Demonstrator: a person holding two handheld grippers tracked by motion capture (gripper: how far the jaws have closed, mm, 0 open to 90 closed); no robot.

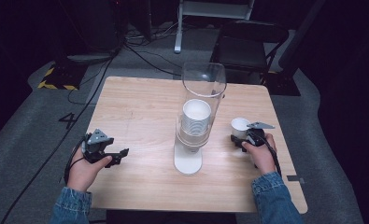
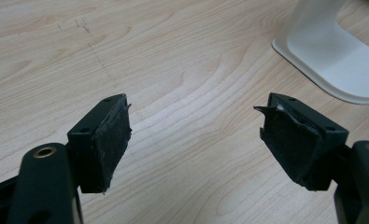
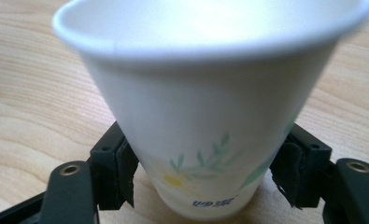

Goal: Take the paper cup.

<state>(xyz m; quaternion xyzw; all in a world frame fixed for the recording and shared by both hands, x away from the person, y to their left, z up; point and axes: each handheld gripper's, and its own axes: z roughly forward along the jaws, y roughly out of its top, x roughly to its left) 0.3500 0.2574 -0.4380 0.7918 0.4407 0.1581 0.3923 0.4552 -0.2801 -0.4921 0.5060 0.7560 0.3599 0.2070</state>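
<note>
right gripper (image 3: 203,177) pinches a white paper cup with a flower print (image 3: 205,107) low on its sides, upright on the pale wooden table (image 1: 140,107).
left gripper (image 2: 194,140) rests with jaws spread wide, nothing between them.

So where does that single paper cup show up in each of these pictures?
High view: the paper cup stands right of centre, at the right gripper.
Left gripper view: not in it.
Right gripper view: the cup stands close up between the jaws.
Shared landmark: the wooden table.

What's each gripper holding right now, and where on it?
Right gripper has its fingers around the paper cup low on its sides, near the base. Left gripper holds nothing.
</note>
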